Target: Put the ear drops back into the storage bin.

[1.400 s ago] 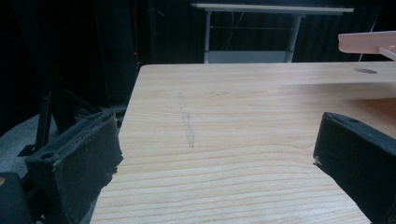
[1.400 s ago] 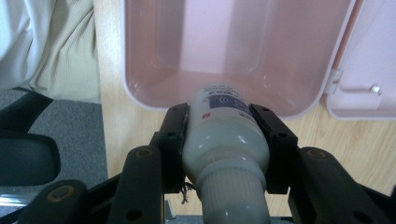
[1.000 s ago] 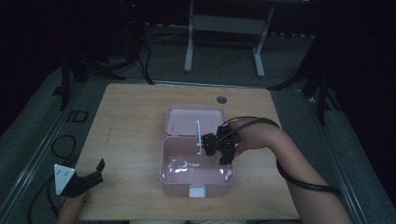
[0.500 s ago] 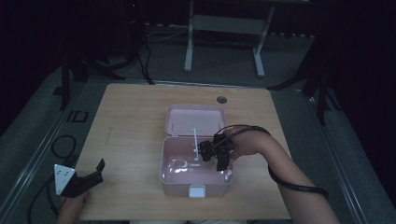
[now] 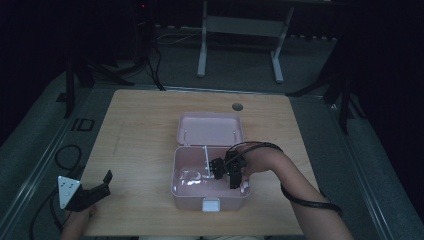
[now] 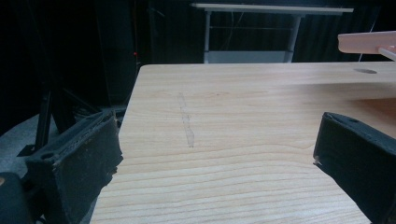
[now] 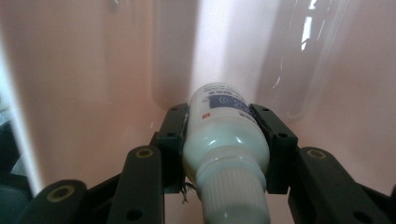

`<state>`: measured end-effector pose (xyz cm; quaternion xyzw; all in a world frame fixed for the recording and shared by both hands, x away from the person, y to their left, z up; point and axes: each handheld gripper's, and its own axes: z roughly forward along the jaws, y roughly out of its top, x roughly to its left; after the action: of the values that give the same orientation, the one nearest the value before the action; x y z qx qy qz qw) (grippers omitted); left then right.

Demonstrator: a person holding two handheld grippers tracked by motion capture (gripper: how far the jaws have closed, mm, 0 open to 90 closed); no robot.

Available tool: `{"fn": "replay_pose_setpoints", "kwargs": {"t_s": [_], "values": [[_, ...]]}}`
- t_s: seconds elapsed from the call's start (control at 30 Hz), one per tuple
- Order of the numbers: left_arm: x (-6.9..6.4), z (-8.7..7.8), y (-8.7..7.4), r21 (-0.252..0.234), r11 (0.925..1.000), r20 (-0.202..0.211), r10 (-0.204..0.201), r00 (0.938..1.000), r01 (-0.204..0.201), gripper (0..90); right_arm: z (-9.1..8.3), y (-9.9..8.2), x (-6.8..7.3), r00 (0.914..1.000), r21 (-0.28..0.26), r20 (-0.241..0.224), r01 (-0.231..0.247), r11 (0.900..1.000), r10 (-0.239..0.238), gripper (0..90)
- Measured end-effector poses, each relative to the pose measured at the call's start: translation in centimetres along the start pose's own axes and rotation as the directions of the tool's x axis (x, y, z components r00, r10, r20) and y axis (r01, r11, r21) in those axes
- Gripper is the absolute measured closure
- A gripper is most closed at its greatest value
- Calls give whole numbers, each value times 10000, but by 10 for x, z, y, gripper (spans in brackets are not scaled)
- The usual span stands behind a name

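Two box (image 5: 210, 192) walls flank bottle (image 7: 224, 135).

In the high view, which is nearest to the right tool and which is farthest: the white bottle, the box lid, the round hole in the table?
1. White bottle: clamped in the right tool, inside the pink box.
2. Box lid: open, just behind the tool.
3. Round hole: farthest, near the table's far edge.

White bottle (image 7: 224, 135) clamped between black jaws, against pink box wall (image 7: 93, 60).
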<state>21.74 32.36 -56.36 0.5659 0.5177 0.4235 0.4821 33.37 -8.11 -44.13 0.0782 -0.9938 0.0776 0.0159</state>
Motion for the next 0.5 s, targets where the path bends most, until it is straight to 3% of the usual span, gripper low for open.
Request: {"fn": "replay_pose_setpoints", "kwargs": {"t_s": [0.5], "values": [[0,0,0,19,10000,3,5,10000,-5,9,28,3,-2,9999,215,-158,34,9998,-31,598]]}}
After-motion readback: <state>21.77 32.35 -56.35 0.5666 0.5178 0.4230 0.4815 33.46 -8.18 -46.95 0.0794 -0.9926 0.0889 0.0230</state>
